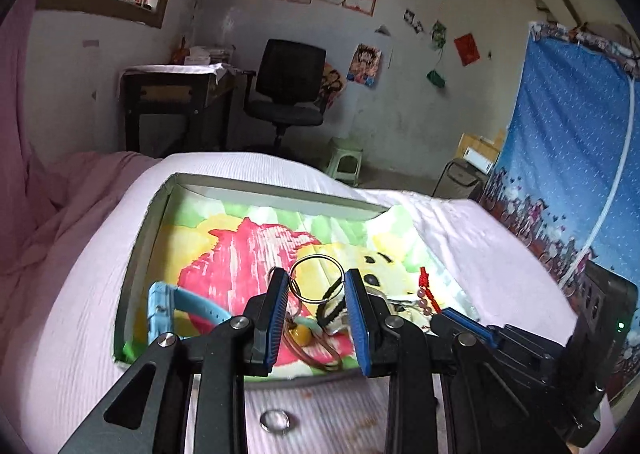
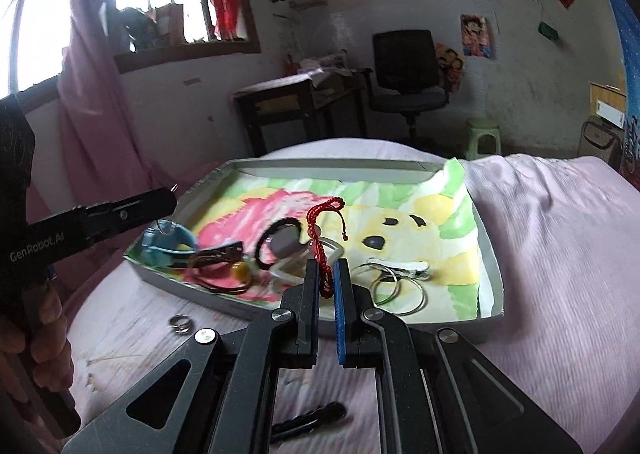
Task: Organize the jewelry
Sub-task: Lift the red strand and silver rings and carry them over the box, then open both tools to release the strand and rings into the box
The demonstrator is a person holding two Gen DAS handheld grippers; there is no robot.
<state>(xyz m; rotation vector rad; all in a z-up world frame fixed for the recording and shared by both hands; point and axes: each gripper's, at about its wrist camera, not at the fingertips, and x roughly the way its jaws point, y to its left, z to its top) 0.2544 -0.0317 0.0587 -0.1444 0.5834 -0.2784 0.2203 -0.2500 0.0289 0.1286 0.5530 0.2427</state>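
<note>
A shallow grey tray [image 1: 138, 242] lined with a bright cartoon cloth lies on the pink bedcover. My left gripper [image 1: 316, 278] hovers over its near end, shut across a large silver hoop [image 1: 320, 257] held between the blue pads. In the right wrist view my right gripper [image 2: 326, 266] is shut on a red braided cord bracelet [image 2: 320, 214] whose loop stands up above the fingers. Inside the tray [image 2: 493, 266] lie a blue watch [image 2: 168, 244], a brown bangle with a yellow bead [image 2: 240, 270], a black hair tie [image 2: 276, 238], silver hoops [image 2: 400, 292] and a white clip [image 2: 400, 267].
On the bedcover in front of the tray lie a small silver ring [image 2: 180, 324], a black hair clip [image 2: 308, 420] and a clear ring [image 1: 275, 421]. A hand [image 2: 44, 330] holds the left gripper's handle at the left. A desk, an office chair [image 1: 288, 94] and a green stool stand beyond the bed.
</note>
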